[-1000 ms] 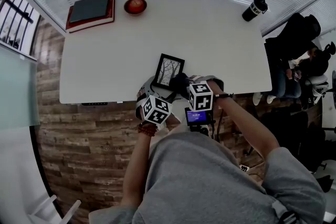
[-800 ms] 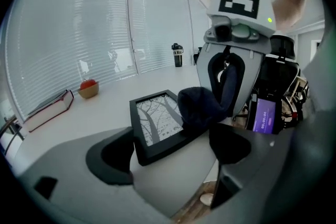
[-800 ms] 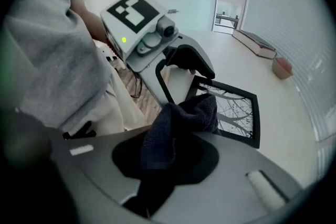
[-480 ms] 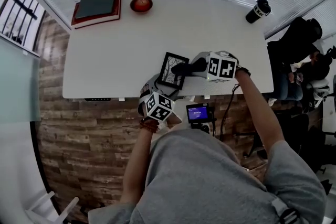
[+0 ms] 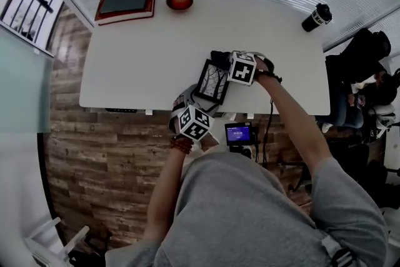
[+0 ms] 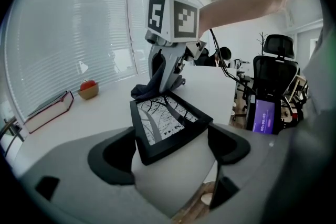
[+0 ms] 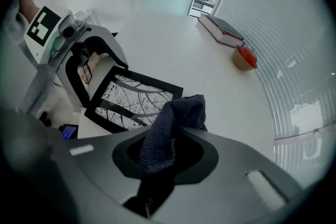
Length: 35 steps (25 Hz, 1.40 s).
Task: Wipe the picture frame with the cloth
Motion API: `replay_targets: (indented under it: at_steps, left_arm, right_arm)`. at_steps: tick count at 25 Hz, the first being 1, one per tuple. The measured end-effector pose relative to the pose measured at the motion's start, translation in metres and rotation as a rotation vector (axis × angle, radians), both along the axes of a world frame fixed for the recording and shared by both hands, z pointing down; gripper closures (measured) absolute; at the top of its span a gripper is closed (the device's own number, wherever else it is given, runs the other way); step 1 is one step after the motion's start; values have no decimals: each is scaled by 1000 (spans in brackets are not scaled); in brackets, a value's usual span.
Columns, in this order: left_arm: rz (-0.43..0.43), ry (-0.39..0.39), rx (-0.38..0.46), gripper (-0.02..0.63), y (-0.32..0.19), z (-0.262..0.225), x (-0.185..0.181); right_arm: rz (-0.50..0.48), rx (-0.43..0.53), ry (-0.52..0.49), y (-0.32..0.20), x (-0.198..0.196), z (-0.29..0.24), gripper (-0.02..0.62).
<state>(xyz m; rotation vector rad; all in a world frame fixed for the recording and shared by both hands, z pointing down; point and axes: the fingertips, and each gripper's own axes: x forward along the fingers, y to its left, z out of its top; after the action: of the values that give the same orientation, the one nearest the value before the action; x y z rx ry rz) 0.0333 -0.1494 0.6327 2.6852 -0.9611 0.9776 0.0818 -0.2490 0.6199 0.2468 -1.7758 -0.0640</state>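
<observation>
A black picture frame [image 5: 212,81] with a tree print sits near the table's front edge. My left gripper [image 5: 189,102] is shut on its near edge; in the left gripper view the picture frame [image 6: 167,122] is clamped between both jaws of my left gripper [image 6: 170,148]. My right gripper [image 5: 224,61] is shut on a dark blue cloth [image 5: 219,58] at the frame's far end. The cloth [image 7: 165,128] bunches out of the jaws of my right gripper [image 7: 165,153], its tip over the picture frame's [image 7: 131,98] far corner. Whether it touches the glass is unclear.
The white table [image 5: 144,53] carries a red book stack [image 5: 127,3] and a bowl with an apple [image 5: 179,0] at the far left, and a black tumbler [image 5: 317,17] at the far right. A lit device [image 5: 239,133] hangs below the front edge. A seated person [image 5: 369,59] is at right.
My right gripper has carried the cloth from the table's front edge out past the frame's right side to its far end. My left gripper has kept its hold on the frame.
</observation>
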Motion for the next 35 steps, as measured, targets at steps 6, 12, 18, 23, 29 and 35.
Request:
replay_targets:
  at_steps: [6, 12, 18, 23, 29, 35]
  left_arm:
    - [-3, -4, -2, 167, -1, -2, -2]
    - [-5, -1, -4, 167, -2, -1, -1]
    - [-7, -1, -10, 166, -2, -2, 0]
    - [-5, -2, -14, 166, -2, -1, -2]
    - [-5, -1, -13, 166, -2, -1, -1]
    - [-5, -3, -14, 166, -3, -1, -2]
  right_arm:
    - [24, -88, -44, 23, -12, 3, 519]
    - [25, -144, -19, 36, -17, 9, 520]
    - [20, -206, -71, 57, -25, 7, 518]
    - [53, -279, -166, 77, -34, 6, 520]
    - [60, -332, -246, 101, -45, 6, 520]
    - [76, -393, -293, 113, -53, 6, 522]
